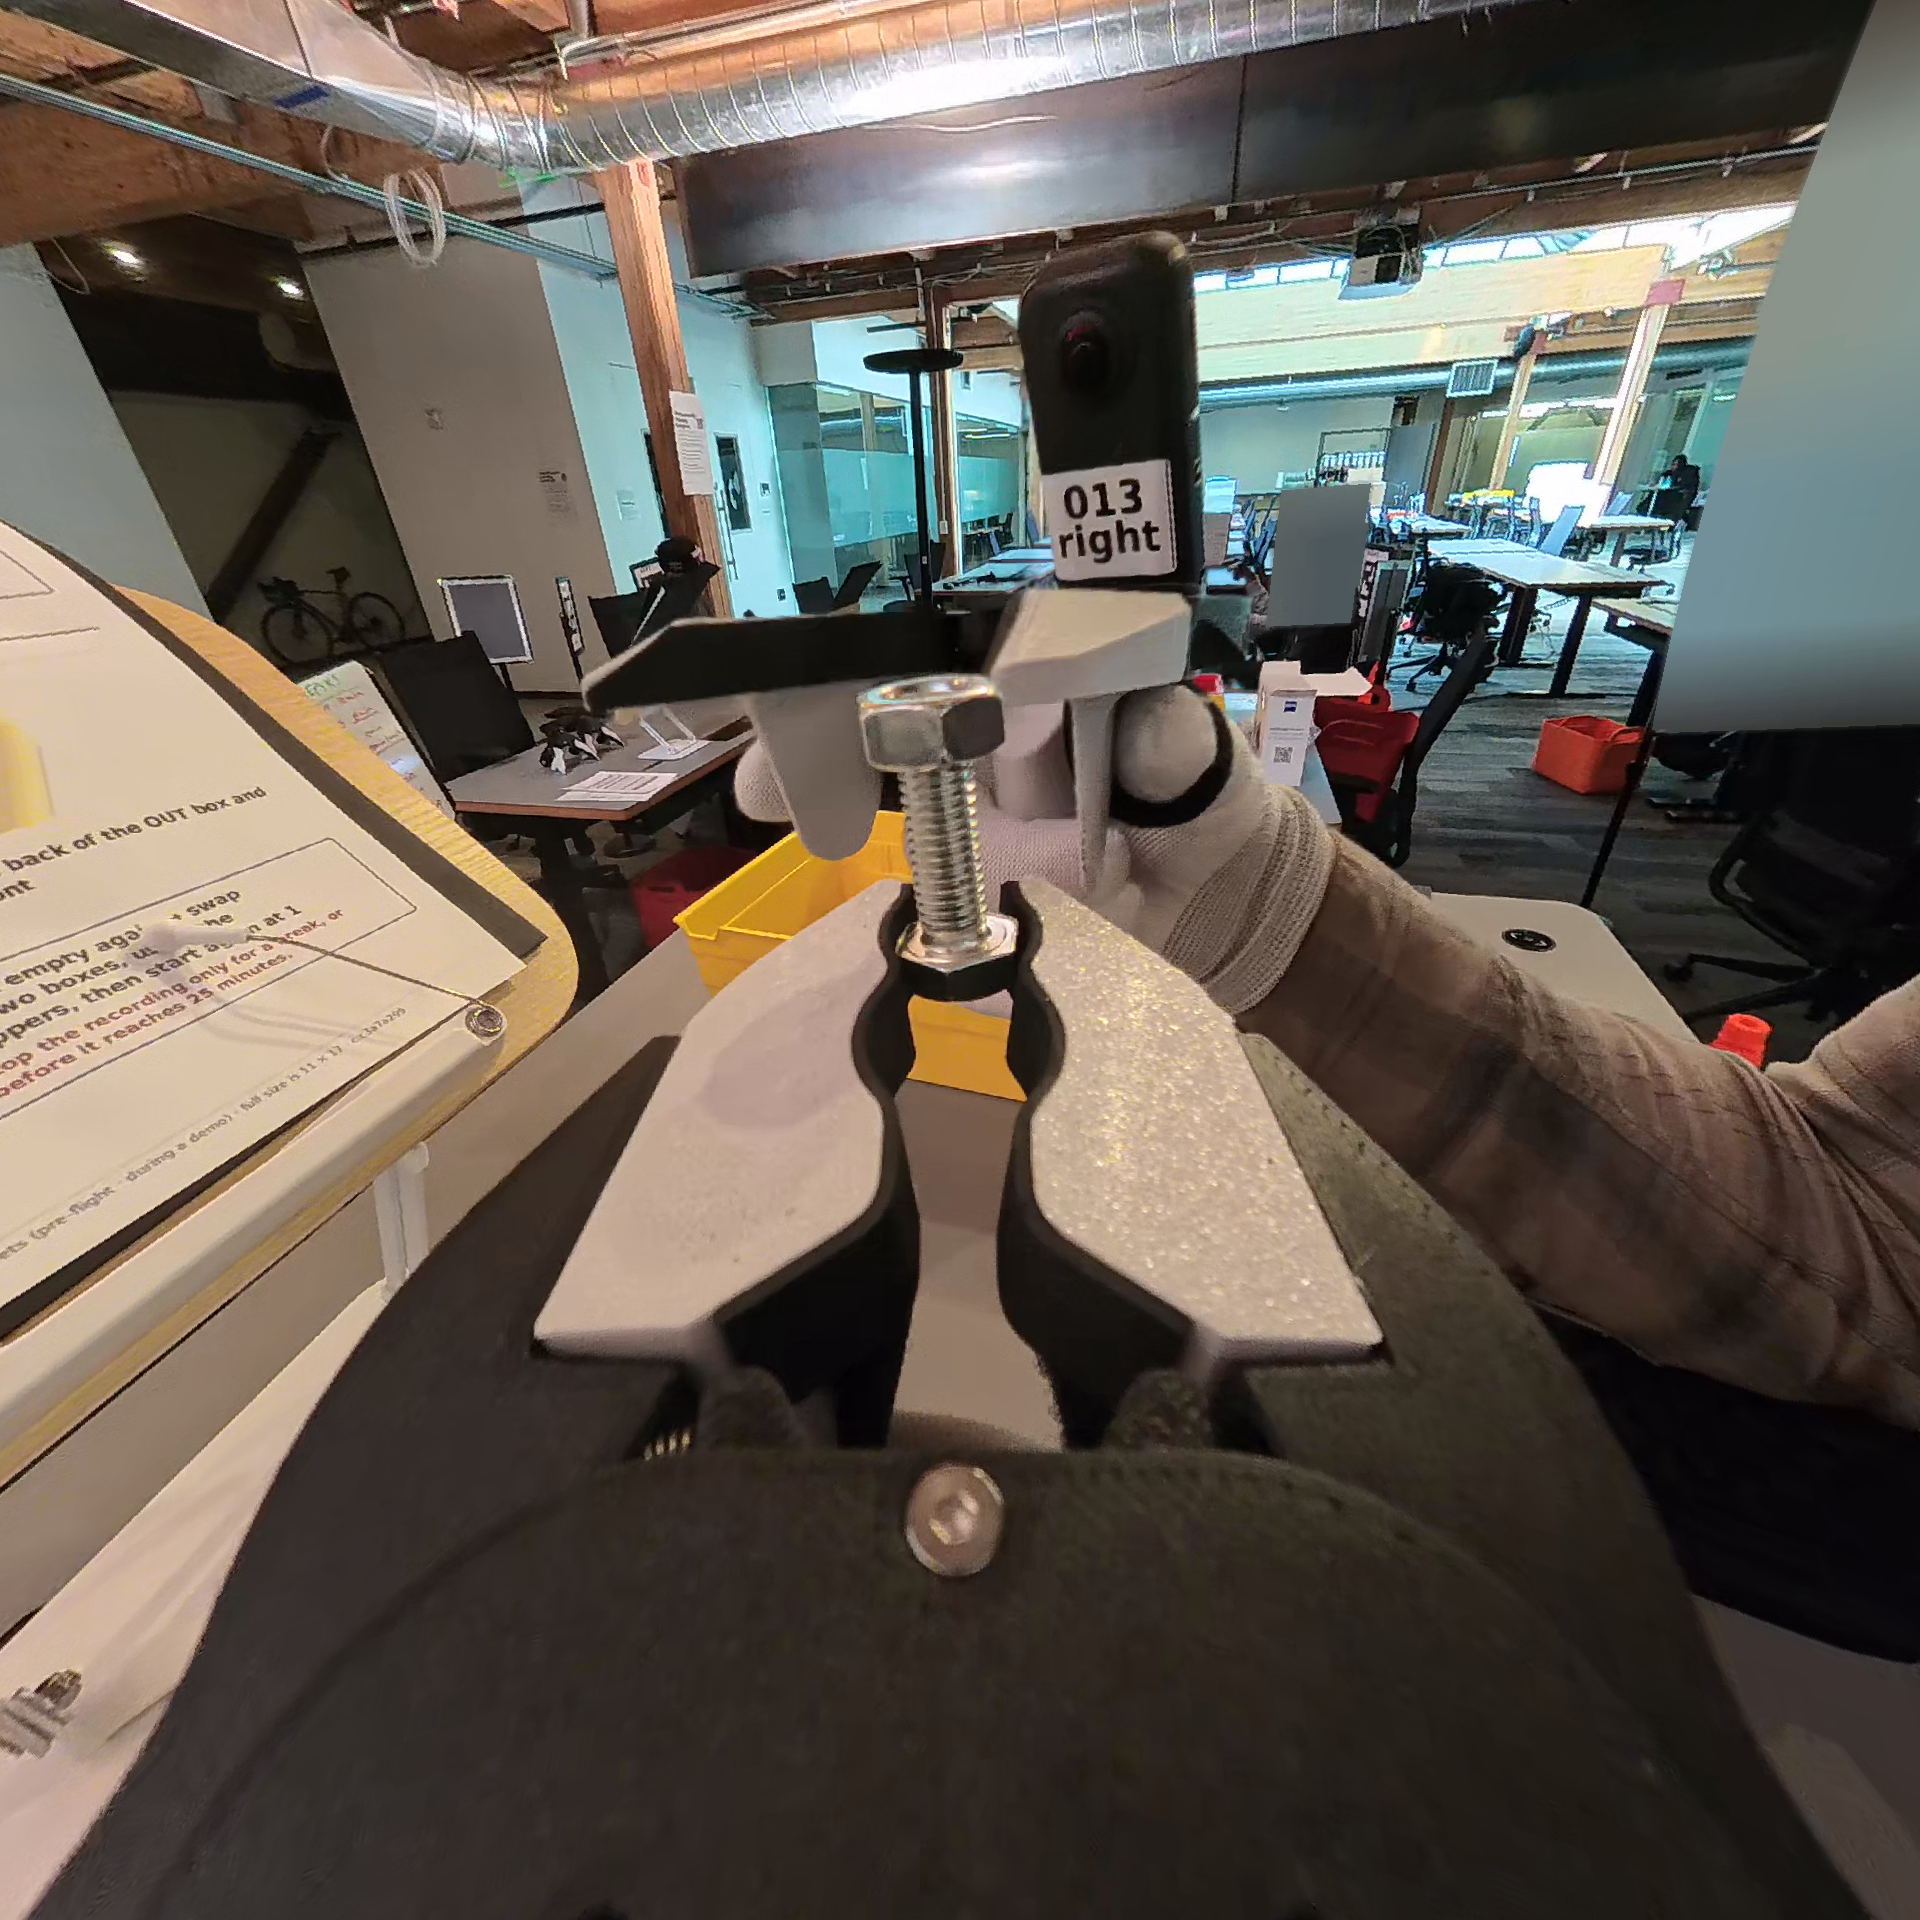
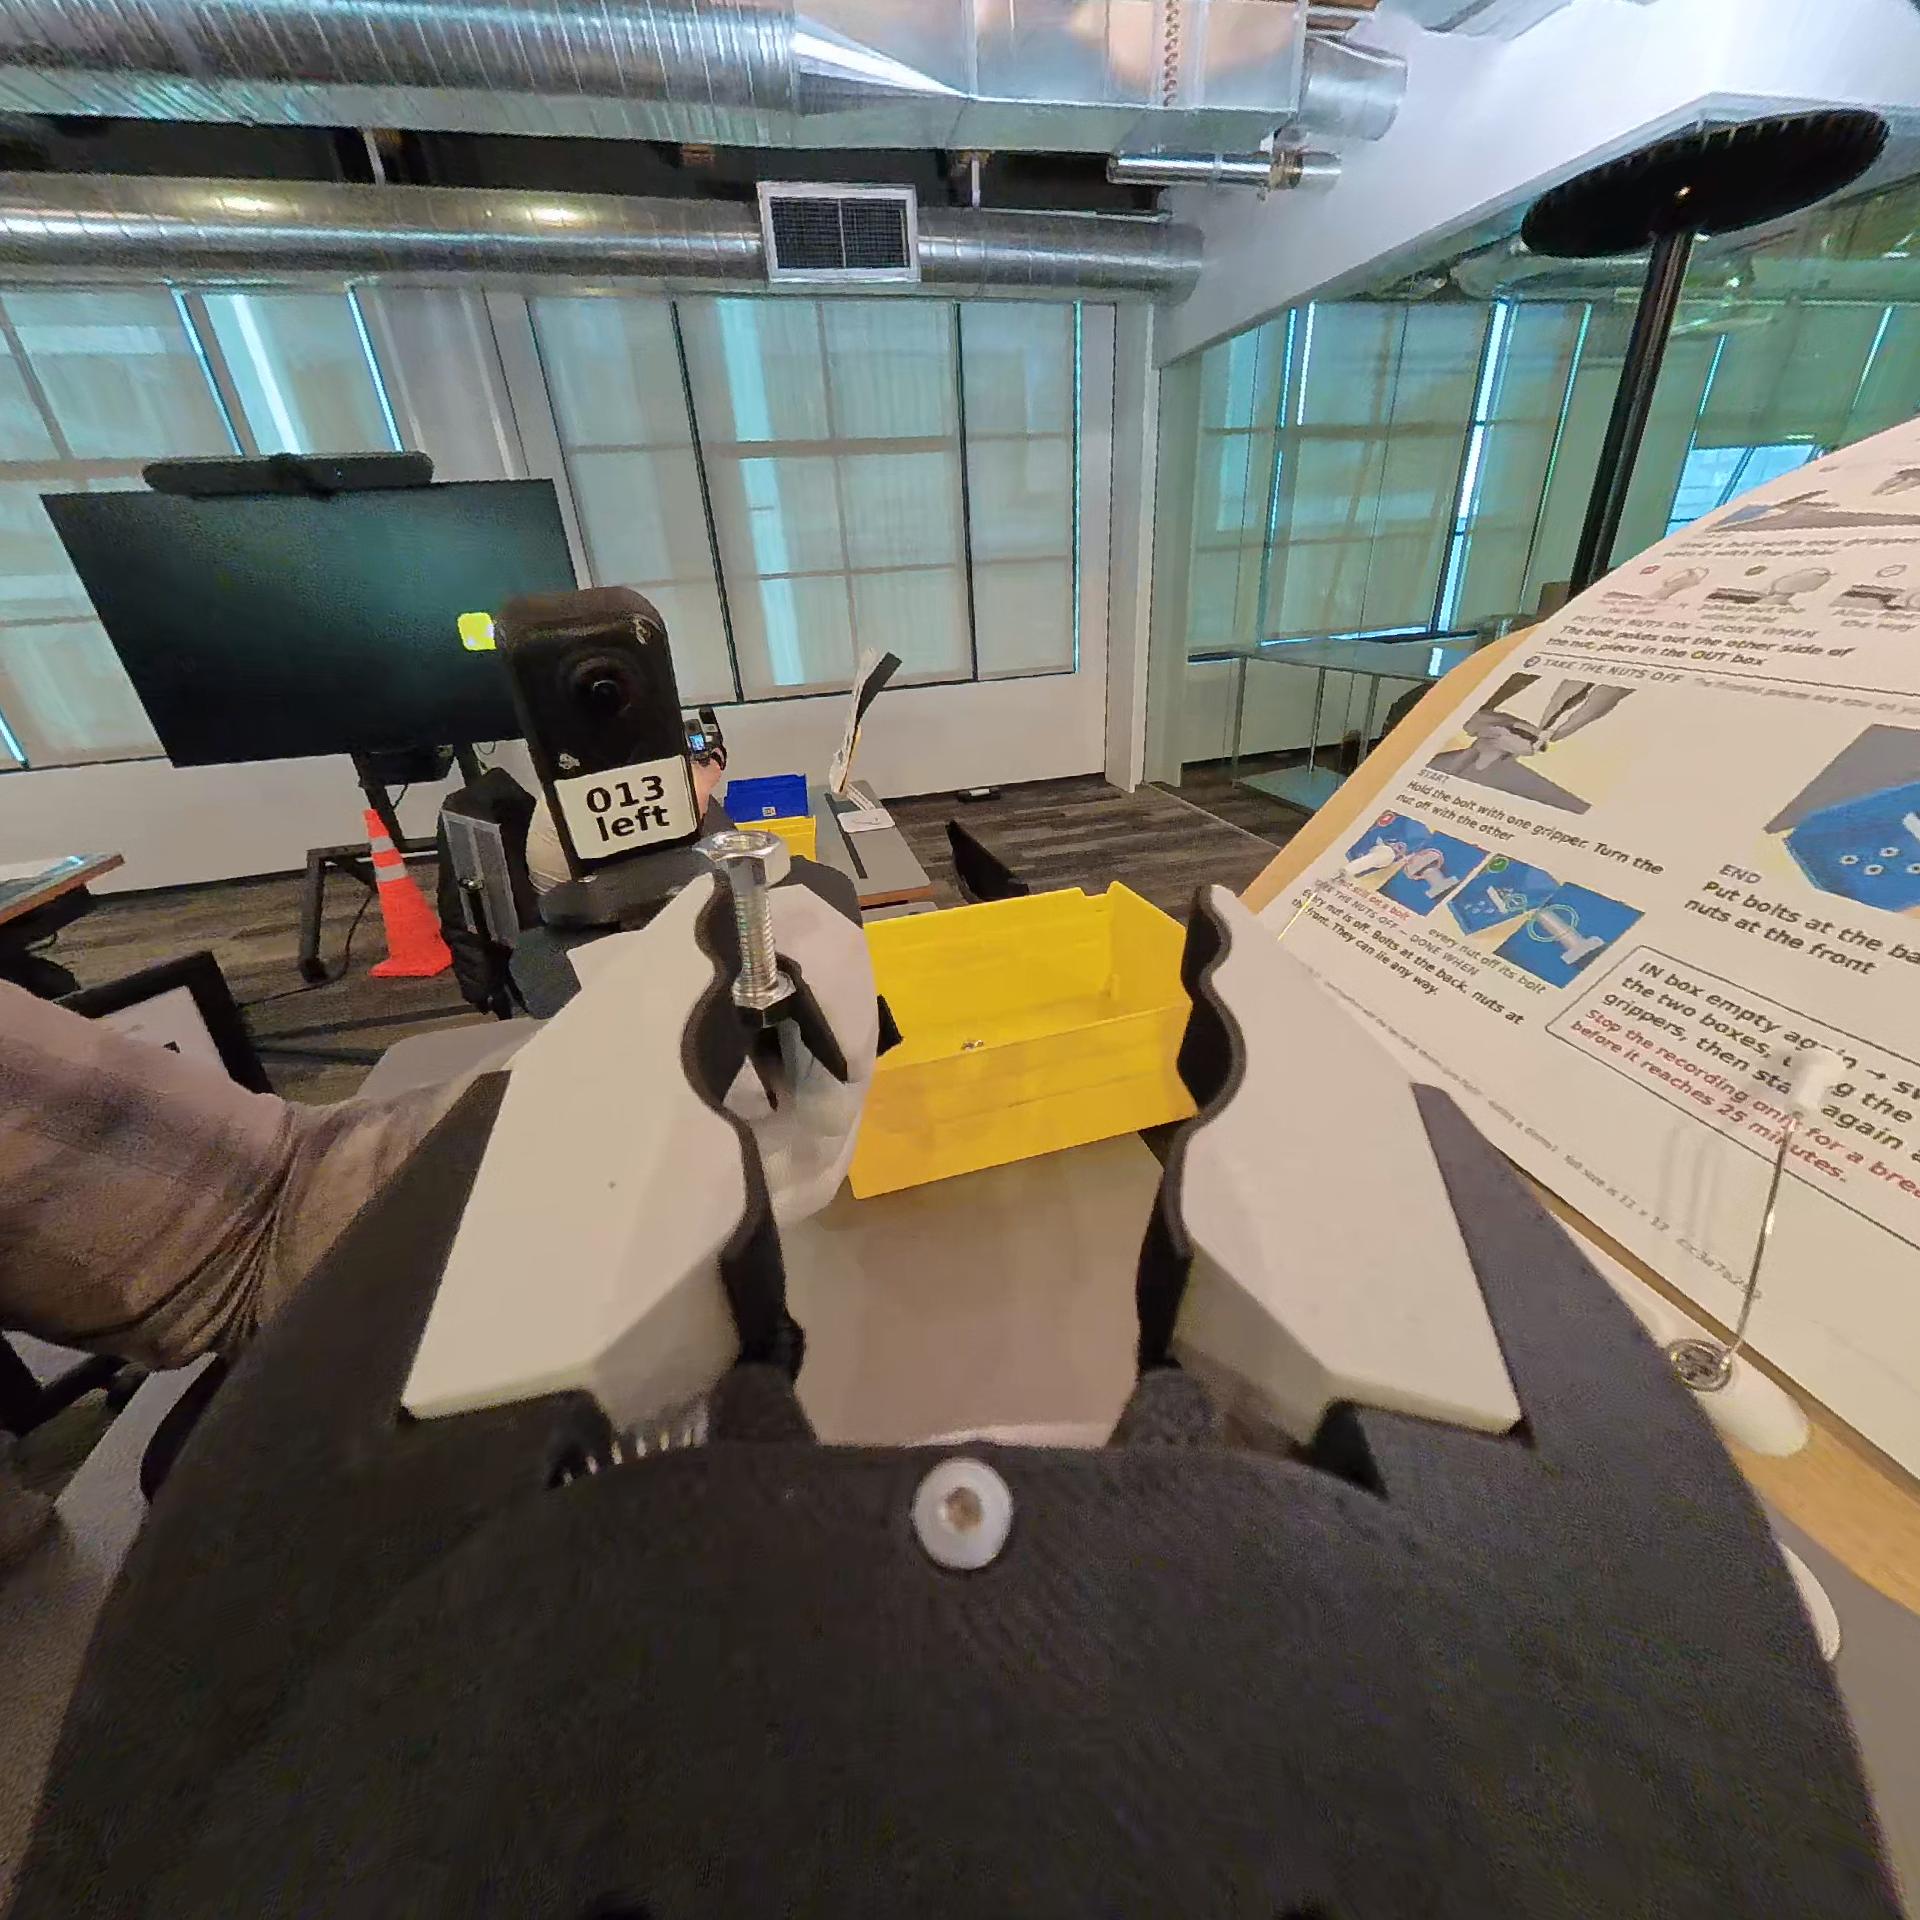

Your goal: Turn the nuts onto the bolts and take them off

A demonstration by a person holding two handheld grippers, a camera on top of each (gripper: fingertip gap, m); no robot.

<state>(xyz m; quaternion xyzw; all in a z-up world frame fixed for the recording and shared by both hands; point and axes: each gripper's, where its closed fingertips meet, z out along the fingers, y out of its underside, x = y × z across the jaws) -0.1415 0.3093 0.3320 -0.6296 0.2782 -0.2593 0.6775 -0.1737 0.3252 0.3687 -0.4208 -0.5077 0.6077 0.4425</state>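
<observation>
Holding the assembly by its nut (image 1: 951,951), the left hand-held gripper (image 1: 956,961) has its jaws closed around that hexagon in the scalloped notch near the tips, with the bolt (image 1: 940,821) standing upright above them, head uppermost and most of its thread bare. At the far left, an instruction sheet (image 1: 208,935) leans on a wooden board. Behind the bolt sits a yellow bin (image 1: 758,914) on the grey surface (image 2: 966,1278); from the right wrist view it looks almost empty, with only one small piece visible on its floor.

Further right, the right hand-held gripper (image 2: 961,1049) has its jaws spread wide and empty. In the left wrist view it sits just behind and around the bolt head, held in a white-gloved hand (image 1: 1195,831); whether a finger touches the head cannot be told.

Judging by this, the step in hand is turning the bolt against the held nut, though the direction cannot be read from the stills. To do it well, the right jaws should close squarely on two opposite flats of the head rather than on the corners, and the turn should run about the bolt's own axis, so that the thread does not bind. The left grip ought to stay firm and level; a tilted nut could slip out of the notch.
</observation>
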